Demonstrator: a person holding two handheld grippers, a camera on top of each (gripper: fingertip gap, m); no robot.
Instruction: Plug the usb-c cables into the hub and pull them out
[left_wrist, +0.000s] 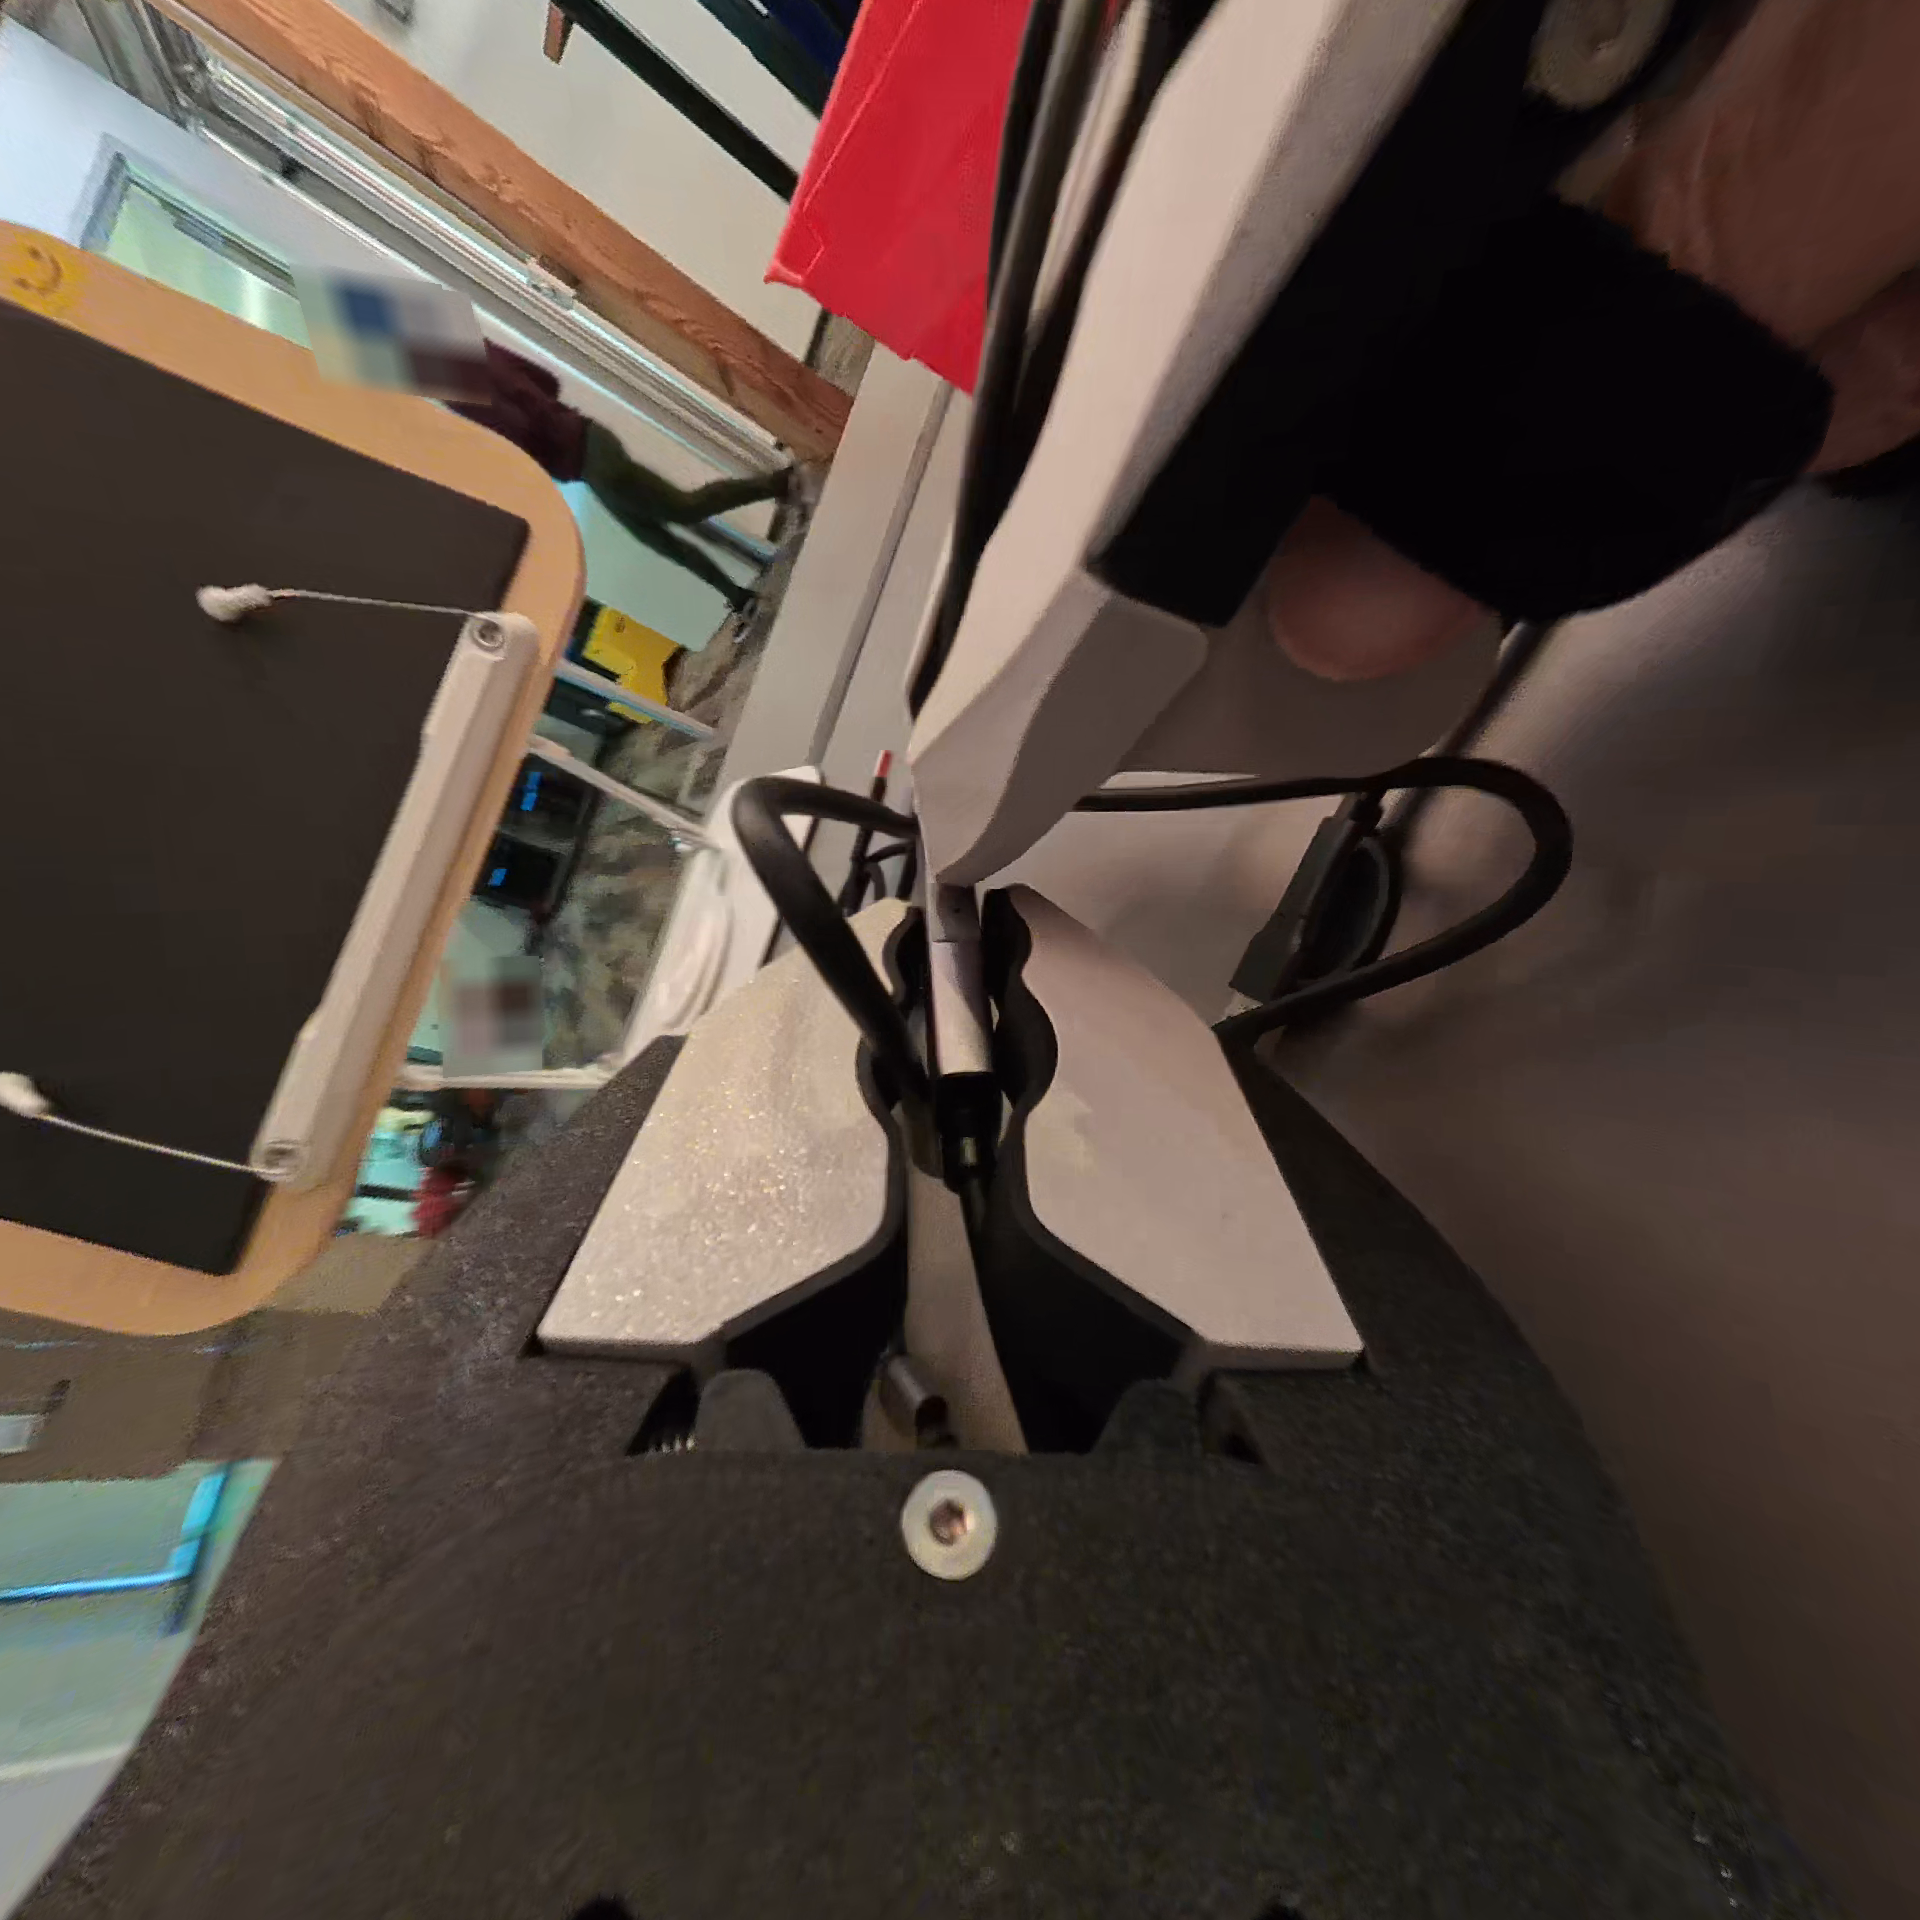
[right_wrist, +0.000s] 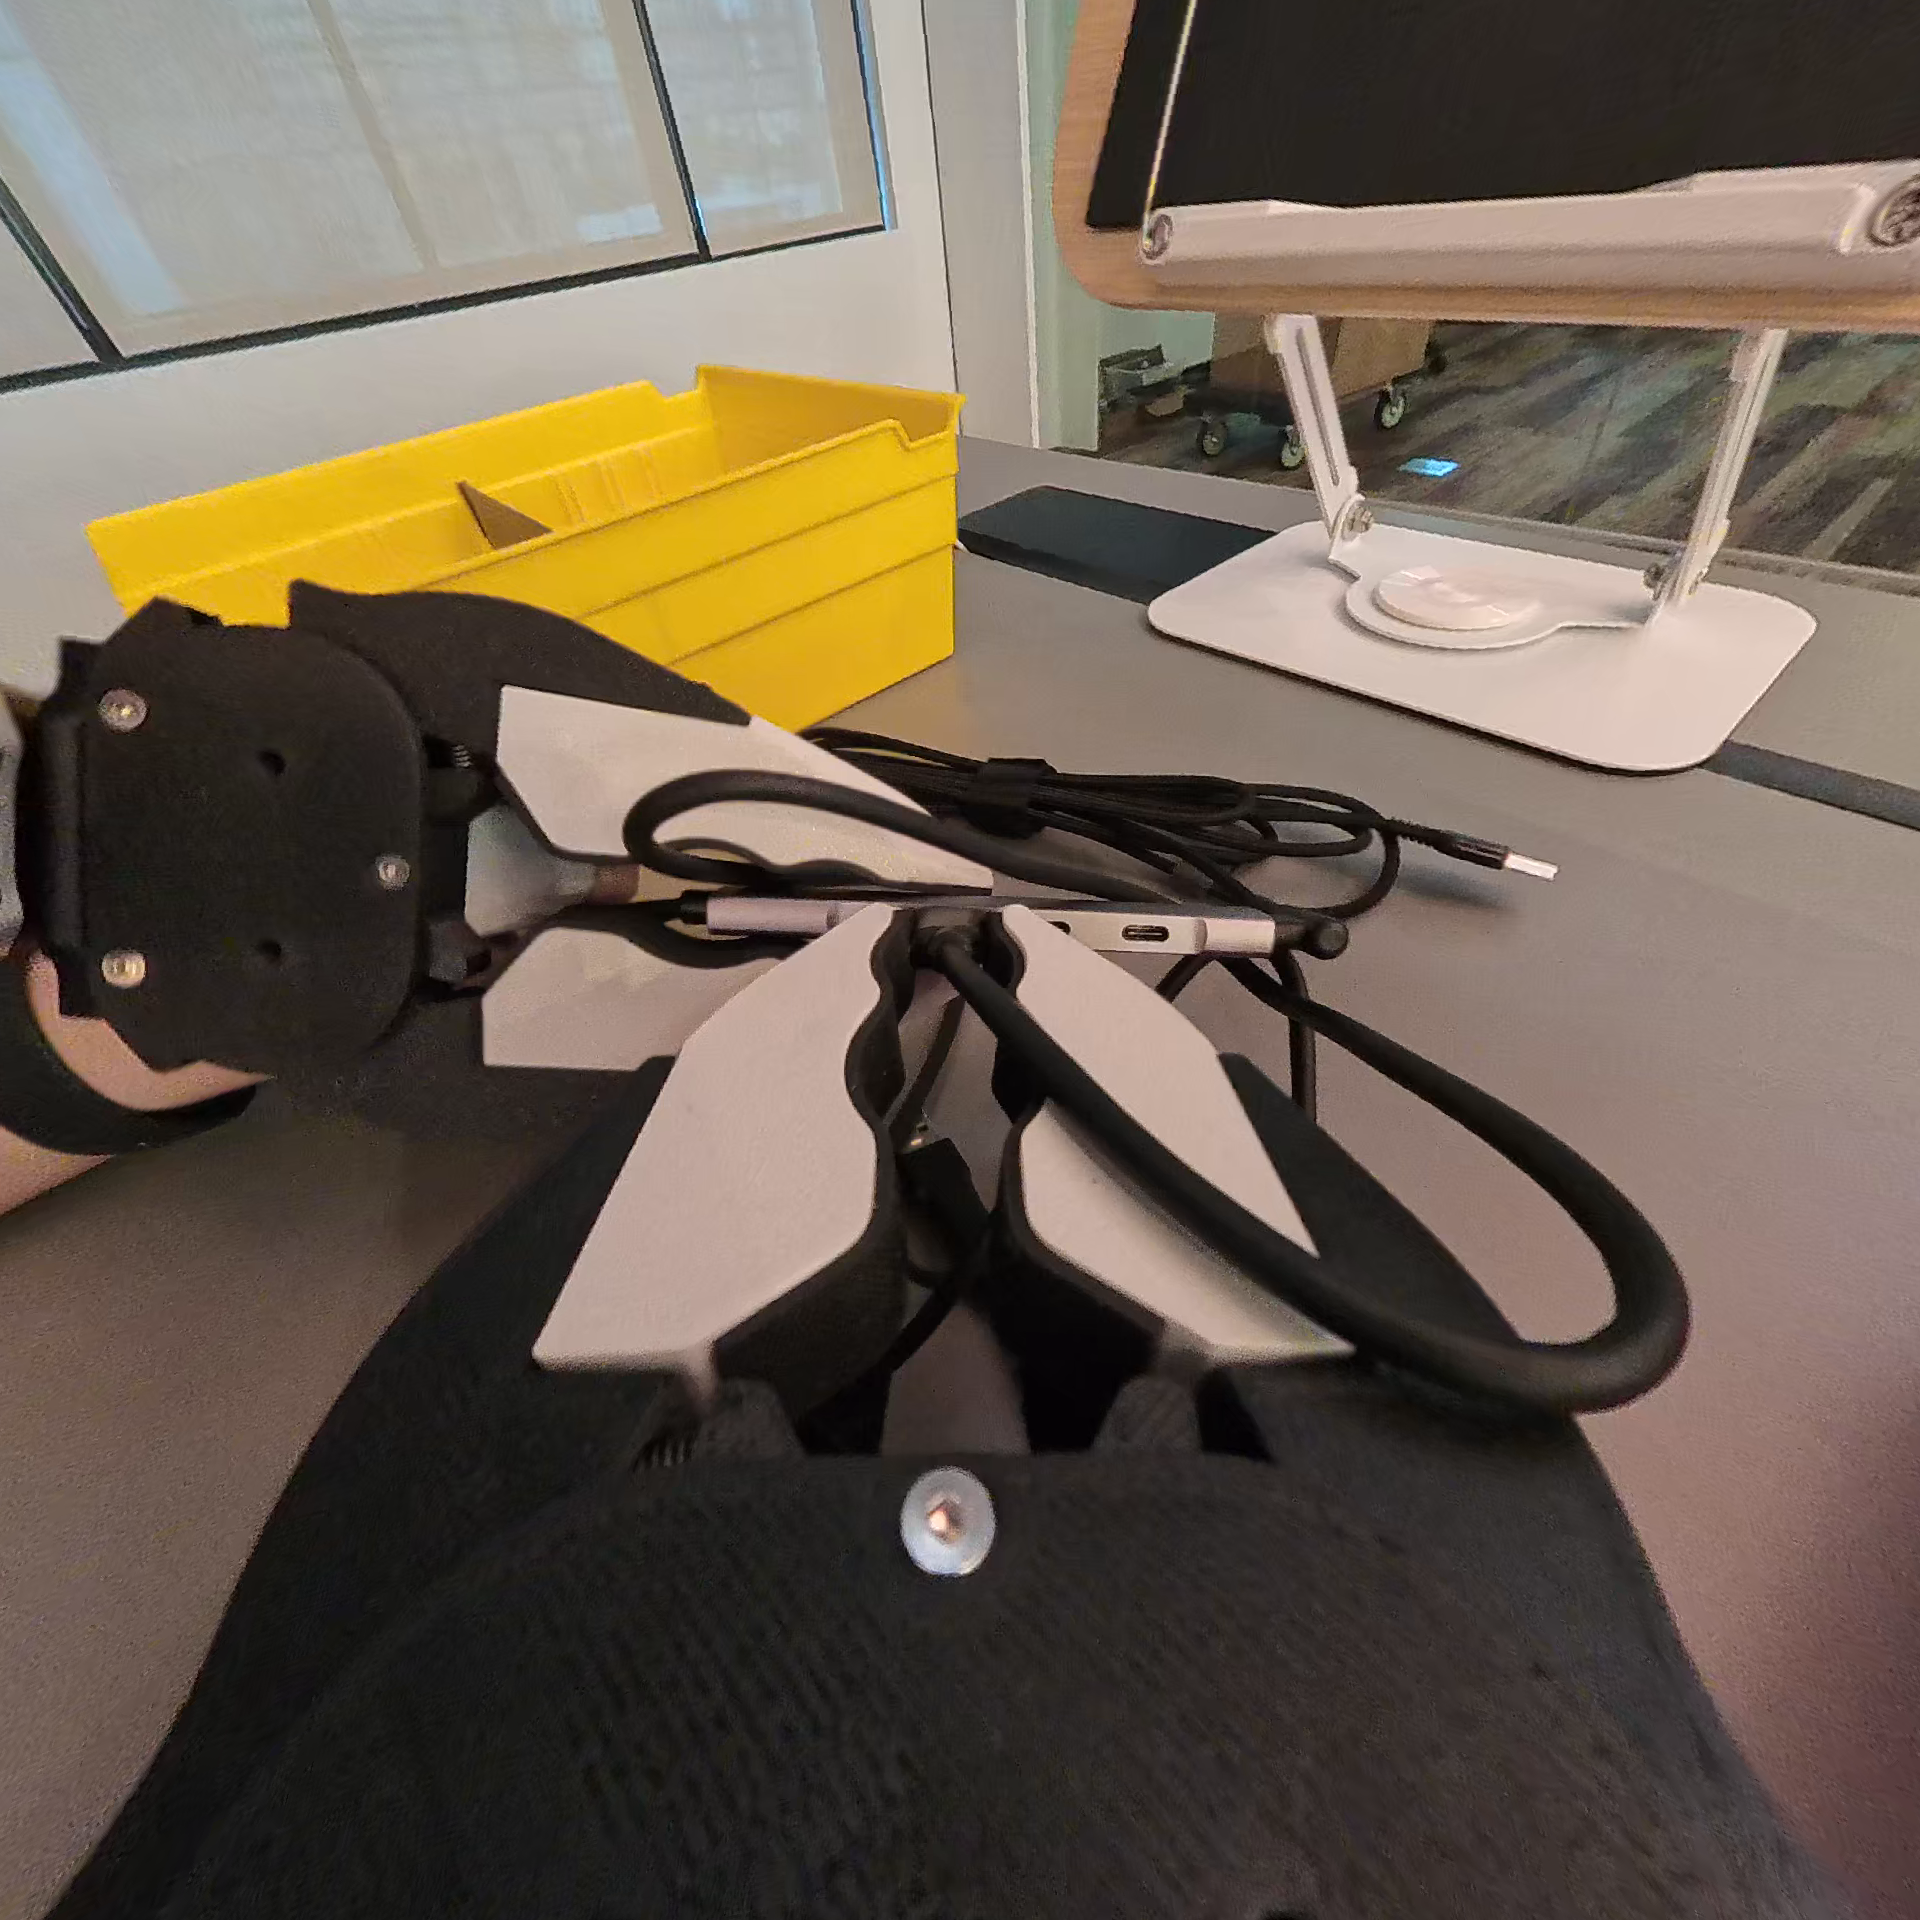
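The slim silver hub (right_wrist: 1174, 928) is held level just above the grey table. My left gripper (right_wrist: 831, 902) comes in from the left and is shut on the hub's left part. In the left wrist view this gripper (left_wrist: 961, 914) pinches the hub (left_wrist: 956, 997) seen end-on. My right gripper (right_wrist: 951, 930) is shut on a black usb-c plug (right_wrist: 940, 940) right at the hub's near edge. I cannot tell how deep the plug sits. Its thick black cable (right_wrist: 1558, 1226) loops out to the right. The right gripper's finger (left_wrist: 1060, 675) fills the top of the left wrist view.
A bundle of black cables (right_wrist: 1091, 800) with a free plug (right_wrist: 1507, 860) lies behind the hub. A yellow bin (right_wrist: 623, 540) stands at the back left. A white stand (right_wrist: 1486, 644) holding a dark screen (right_wrist: 1507, 104) stands at the back right. The tips of both grippers are at nearly the same place.
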